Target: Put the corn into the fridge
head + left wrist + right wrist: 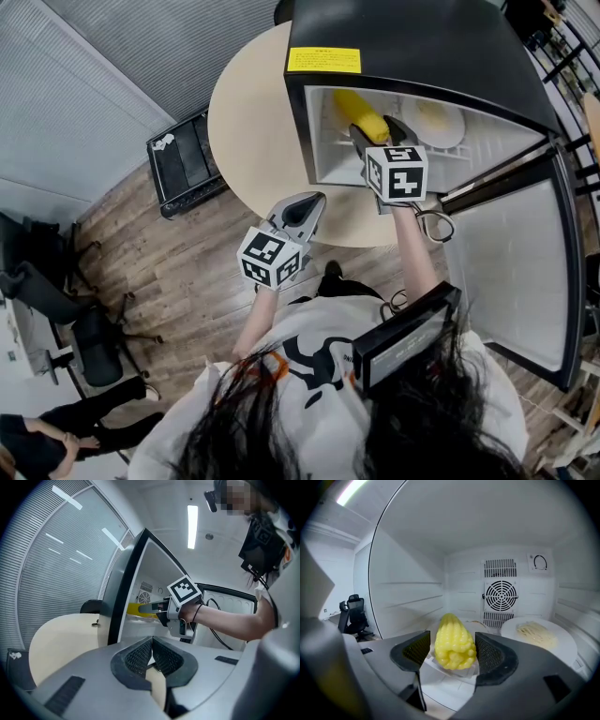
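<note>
The right gripper (451,645) reaches into the open fridge (412,47), which stands on a round table (248,122). Its jaws stand wide apart, one on each side of the corn (453,639). The corn lies on the white fridge floor, its blunt end facing the camera and its tip pointing toward the back wall. A clear gap shows between the cob and the left pad; the right pad is very close to it, but neither pad presses on the cob. In the head view the corn (361,114) lies in the left half of the fridge, just ahead of the gripper's tips.

To the right of the corn, apart from it, a white plate (565,644) holds some pale strands of food (536,632). A round fan grille (500,596) sits in the back wall behind both.

The left gripper (151,654) hovers outside the fridge, over the near edge of the table. Its jaws are together, pad against pad, with nothing between them. The fridge door (525,253) is swung open on the right.
</note>
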Action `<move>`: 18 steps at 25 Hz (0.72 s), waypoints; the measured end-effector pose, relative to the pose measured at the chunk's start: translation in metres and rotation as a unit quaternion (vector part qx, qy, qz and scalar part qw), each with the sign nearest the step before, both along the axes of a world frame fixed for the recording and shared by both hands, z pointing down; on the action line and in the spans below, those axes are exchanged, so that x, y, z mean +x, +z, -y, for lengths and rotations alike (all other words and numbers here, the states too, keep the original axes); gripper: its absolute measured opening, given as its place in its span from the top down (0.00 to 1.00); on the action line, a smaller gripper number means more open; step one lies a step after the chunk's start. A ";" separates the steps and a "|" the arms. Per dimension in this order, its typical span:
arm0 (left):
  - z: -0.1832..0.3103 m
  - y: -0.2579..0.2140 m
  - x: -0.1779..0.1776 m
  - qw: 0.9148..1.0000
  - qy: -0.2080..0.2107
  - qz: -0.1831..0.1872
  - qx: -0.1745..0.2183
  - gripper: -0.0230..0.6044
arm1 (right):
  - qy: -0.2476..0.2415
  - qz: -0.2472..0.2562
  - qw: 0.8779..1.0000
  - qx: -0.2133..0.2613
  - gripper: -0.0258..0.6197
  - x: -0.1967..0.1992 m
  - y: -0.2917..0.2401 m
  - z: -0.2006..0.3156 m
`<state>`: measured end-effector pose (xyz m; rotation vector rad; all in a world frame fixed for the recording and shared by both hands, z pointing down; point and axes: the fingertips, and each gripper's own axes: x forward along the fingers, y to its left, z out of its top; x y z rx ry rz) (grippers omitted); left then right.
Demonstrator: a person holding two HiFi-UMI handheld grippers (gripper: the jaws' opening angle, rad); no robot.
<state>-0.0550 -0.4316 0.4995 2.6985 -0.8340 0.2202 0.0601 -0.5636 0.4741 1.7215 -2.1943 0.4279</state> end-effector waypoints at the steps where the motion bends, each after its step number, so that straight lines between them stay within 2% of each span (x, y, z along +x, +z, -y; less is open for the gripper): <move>1: -0.001 0.000 0.000 1.000 0.000 0.000 0.000 0.94 | 0.004 0.009 1.000 0.004 0.52 0.002 -0.002 -0.002; 6: -0.007 -0.001 0.000 1.000 0.001 0.000 0.003 0.94 | 0.016 0.034 0.999 0.023 0.52 0.006 -0.016 -0.019; 12: -0.018 -0.004 -0.003 1.000 0.003 0.001 0.007 0.94 | 0.020 0.103 0.993 0.055 0.52 0.006 -0.038 -0.048; 18: -0.033 -0.008 -0.005 1.000 0.007 -0.001 0.011 0.94 | 0.005 0.118 0.992 0.054 0.52 -0.009 -0.037 -0.081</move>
